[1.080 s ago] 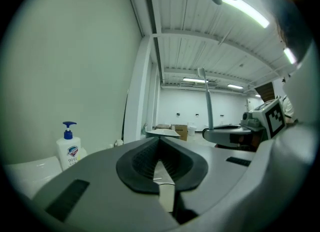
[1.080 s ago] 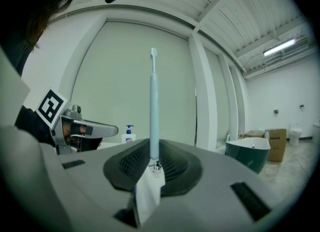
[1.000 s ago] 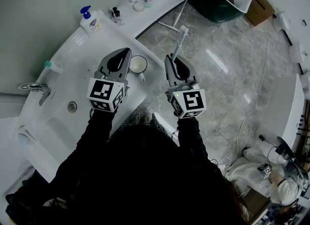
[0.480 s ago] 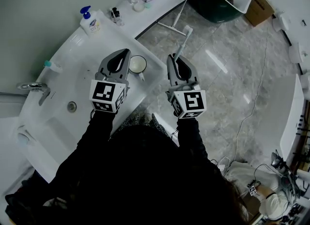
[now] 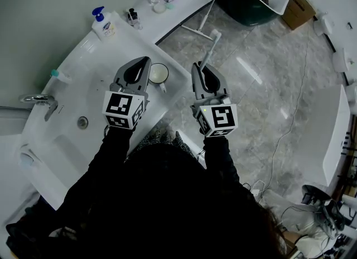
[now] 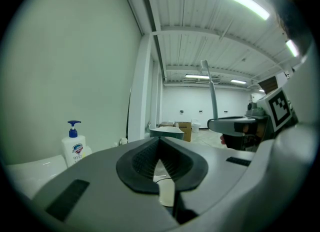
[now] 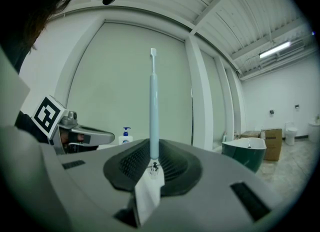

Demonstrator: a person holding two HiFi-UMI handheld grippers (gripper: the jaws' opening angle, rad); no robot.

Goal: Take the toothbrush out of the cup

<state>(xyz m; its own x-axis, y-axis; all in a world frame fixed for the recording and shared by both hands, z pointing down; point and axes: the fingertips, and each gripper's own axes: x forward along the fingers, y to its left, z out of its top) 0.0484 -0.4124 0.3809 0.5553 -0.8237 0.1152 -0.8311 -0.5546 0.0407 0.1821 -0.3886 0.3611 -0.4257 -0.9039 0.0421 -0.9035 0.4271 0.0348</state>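
The toothbrush (image 5: 208,48) was out of the cup (image 5: 159,75), the right gripper (image 5: 198,68) just tightening on its handle; the left gripper (image 5: 145,61) hung clenched, empty.

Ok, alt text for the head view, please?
From above, the right gripper holds a pale toothbrush by its handle out over the marble floor, its fingers having just closed slightly tighter on it, clear of the white cup on the sink counter. The left gripper, shut and empty, hovers beside the cup.
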